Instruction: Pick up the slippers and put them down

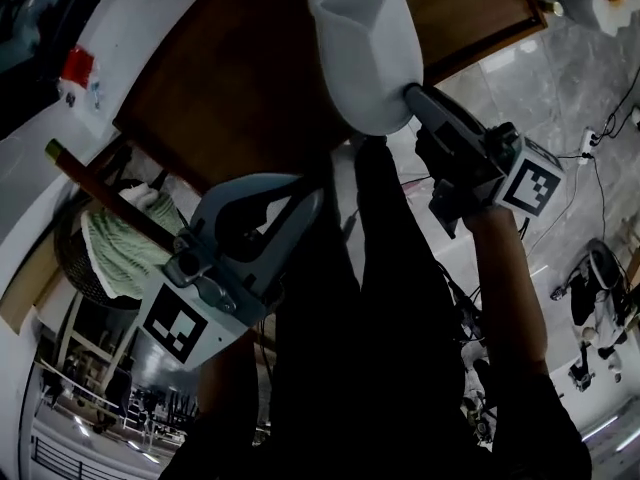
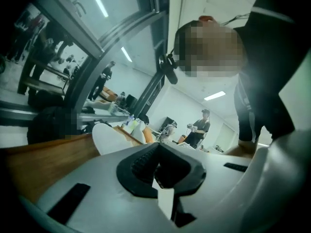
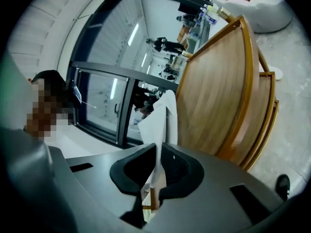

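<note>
A thin white slipper (image 3: 159, 113) is clenched in the right tongs (image 3: 156, 152). A second slipper (image 2: 111, 139) is clenched in the left tongs (image 2: 159, 149). A smooth wooden counter (image 3: 214, 91) is seen near.

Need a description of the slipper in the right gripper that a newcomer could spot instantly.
In the head view, the brown wooden table fills the top. In front of it, top centre, is the slipper, its lower end pinched in the jaws of the right gripper. It is the only smooth, rounded white thing against the dark wood.
</note>
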The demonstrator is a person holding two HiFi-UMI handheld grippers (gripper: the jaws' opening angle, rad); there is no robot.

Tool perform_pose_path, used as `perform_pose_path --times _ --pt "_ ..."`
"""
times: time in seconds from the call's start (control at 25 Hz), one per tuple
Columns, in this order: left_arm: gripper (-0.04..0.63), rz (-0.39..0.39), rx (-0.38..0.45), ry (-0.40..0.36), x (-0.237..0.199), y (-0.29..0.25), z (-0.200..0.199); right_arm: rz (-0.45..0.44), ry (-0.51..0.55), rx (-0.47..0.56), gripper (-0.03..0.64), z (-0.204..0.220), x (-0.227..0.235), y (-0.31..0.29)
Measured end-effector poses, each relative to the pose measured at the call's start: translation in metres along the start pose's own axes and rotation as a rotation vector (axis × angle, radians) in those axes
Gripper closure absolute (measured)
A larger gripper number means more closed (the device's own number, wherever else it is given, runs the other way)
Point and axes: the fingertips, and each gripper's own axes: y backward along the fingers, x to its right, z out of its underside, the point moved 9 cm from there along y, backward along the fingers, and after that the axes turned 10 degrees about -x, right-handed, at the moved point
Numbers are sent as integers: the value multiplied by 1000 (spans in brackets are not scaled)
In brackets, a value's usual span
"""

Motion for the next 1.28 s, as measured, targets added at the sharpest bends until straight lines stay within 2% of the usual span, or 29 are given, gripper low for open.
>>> perform_pose_path --times 0.24,0.4,0.48,0.68,0.92,1.04,1.2,1.24,1.28 --pt "586 38 5 46 -3 -11 20 129 52 -67 572 4 11 -12" --pt "585 53 -13 40 -3 -16 25 256 161 -103 572 3 6 -13" --pt "586 53 -22 41 -3 -18 26 329 250 -135 572 2 2 -14" --pt "584 53 -3 56 -3 -18 26 539 595 -241 554 2 -8 -22" --pt "584 62 -12 57 4 -20 32 741 877 -299 513 5 -12 -30" --pt "586 60 -11 52 6 -17 33 764 972 -308 476 6 -13 -29" --pt "586 56 -4 15 6 -9 32 741 1062 -255 474 2 -33 -24" --pt "584 52 1 12 6 -6 32 715 1099 -250 477 3 -44 -22" --pt "584 44 11 23 6 -4 32 680 1139 -248 524 3 -57 -20"
